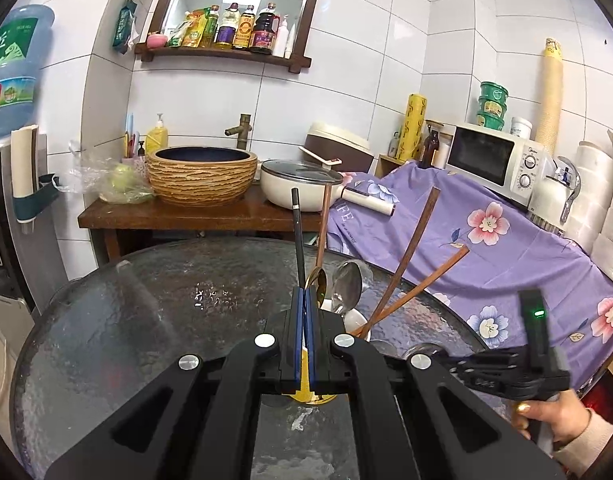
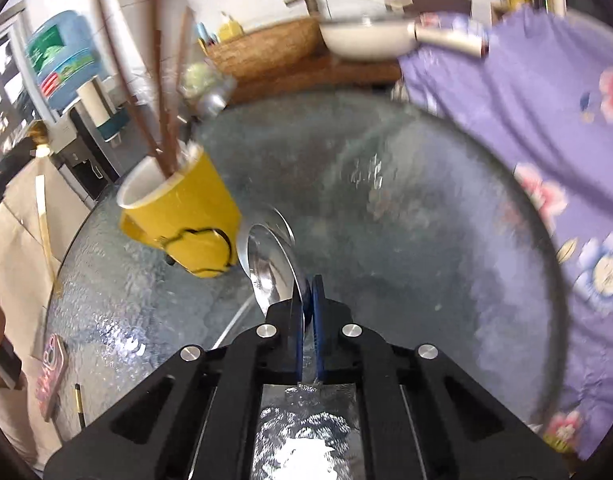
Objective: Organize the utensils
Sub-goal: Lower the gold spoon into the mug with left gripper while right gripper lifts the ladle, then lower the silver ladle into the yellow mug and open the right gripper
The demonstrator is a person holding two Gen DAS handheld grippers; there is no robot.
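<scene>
My left gripper [image 1: 305, 294] is shut on the rim of a yellow paper cup [image 1: 312, 396], held above the glass table [image 1: 126, 320]. The cup holds brown wooden chopsticks [image 1: 410, 256], a black chopstick [image 1: 297, 236], a gold spoon [image 1: 317, 280] and a silver spoon [image 1: 346, 284]. In the right wrist view the cup [image 2: 182, 212] hangs tilted at the left with chopsticks [image 2: 162, 92] sticking up. My right gripper [image 2: 307, 284] is shut on a silver spoon [image 2: 272, 264], bowl end forward, beside the cup. The right gripper [image 1: 518, 372] shows at the right of the left wrist view.
A black chopstick [image 2: 79, 406] and a pink phone [image 2: 50, 376] lie on the table's left edge. Behind the table stand a wooden counter [image 1: 194, 214] with a woven basin [image 1: 202, 174], a white pot [image 1: 302, 188] and a purple floral cloth [image 1: 486, 240] under a microwave [image 1: 494, 160].
</scene>
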